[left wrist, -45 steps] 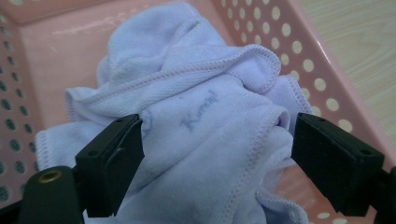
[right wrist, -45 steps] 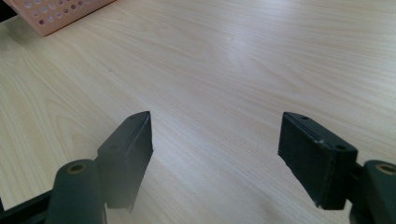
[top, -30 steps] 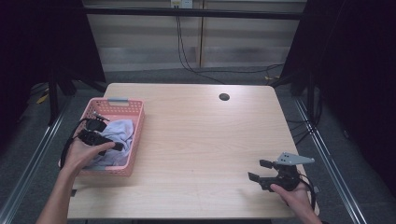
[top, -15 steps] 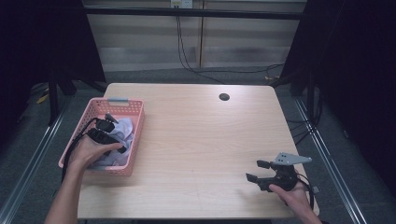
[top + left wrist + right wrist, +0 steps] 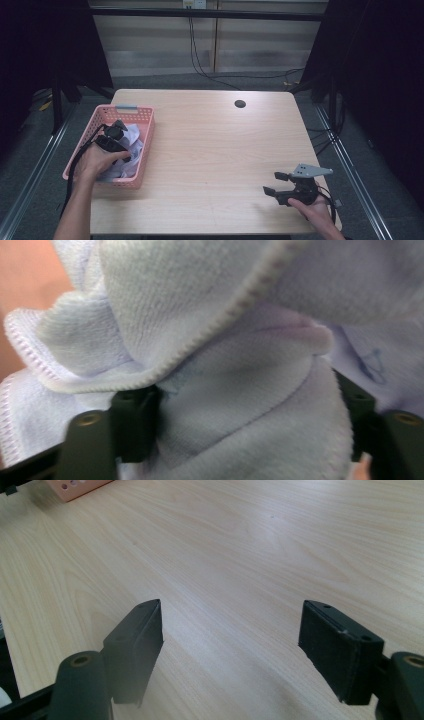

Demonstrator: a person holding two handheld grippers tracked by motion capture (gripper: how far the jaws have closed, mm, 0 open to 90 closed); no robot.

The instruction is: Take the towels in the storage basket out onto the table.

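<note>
The right gripper (image 5: 278, 184) waits near the front edge of the surface (image 5: 215, 150), fingers spread wide with nothing between them. Farther back on the left, the left gripper (image 5: 116, 134) is down inside the pink basket (image 5: 131, 181). It has pushed deeper into the pale cloth (image 5: 235, 405) than a moment ago. Its fingers have just been closing, with a thick fold of cloth bunched between them. The grab looks started, so lifting the cloth out probably comes next.
</note>
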